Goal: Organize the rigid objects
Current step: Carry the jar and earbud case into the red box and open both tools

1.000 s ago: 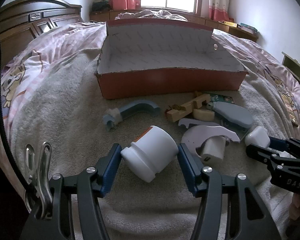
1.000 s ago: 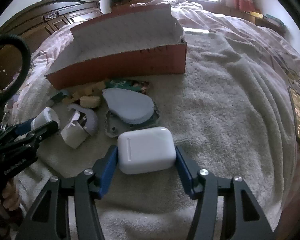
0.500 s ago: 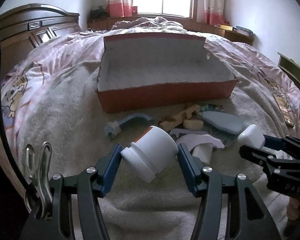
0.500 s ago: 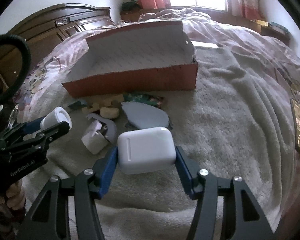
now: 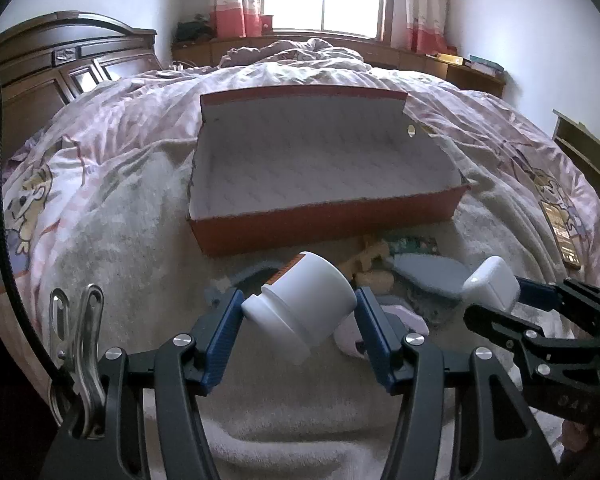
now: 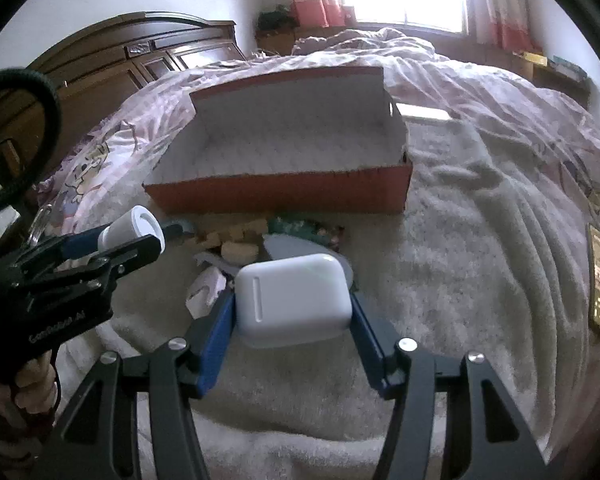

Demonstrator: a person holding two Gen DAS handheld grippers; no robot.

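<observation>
Hand-held gripper, left, clamps white jar; right clamps white case.

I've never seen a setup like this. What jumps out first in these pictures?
Two hand-held grippers, each clamping something: the left gripper holds a white plastic jar, the right gripper a white rounded earbud case. Beyond them an empty orange cardboard box sits on the towel-covered bed.
</observation>
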